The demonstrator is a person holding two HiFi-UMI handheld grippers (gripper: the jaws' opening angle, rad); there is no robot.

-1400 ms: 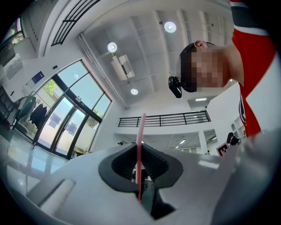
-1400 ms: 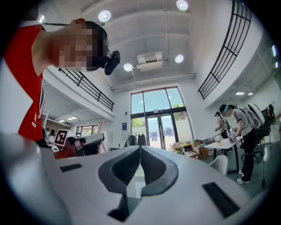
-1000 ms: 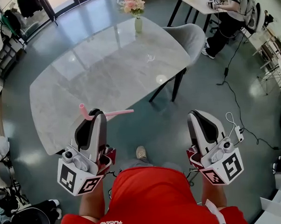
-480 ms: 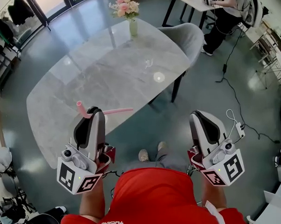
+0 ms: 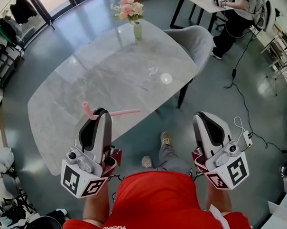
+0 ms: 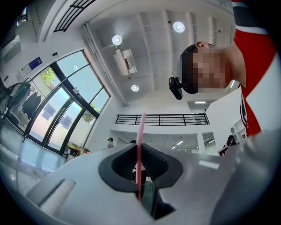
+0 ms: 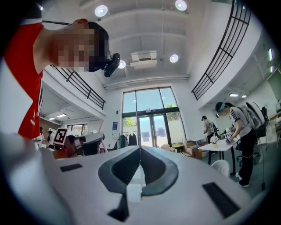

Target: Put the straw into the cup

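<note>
The left tool pinches the pink straw crosswise just inside the table's near edge. The clear cup stands well apart, with bare tabletop between them. The right tool is pressed together, empty, over the floor. Only the left gripper view shows the straw rising between the pads.

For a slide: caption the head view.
Left gripper clamps a bent pink plastic straw; right gripper shut; grey marble table ahead.
</note>
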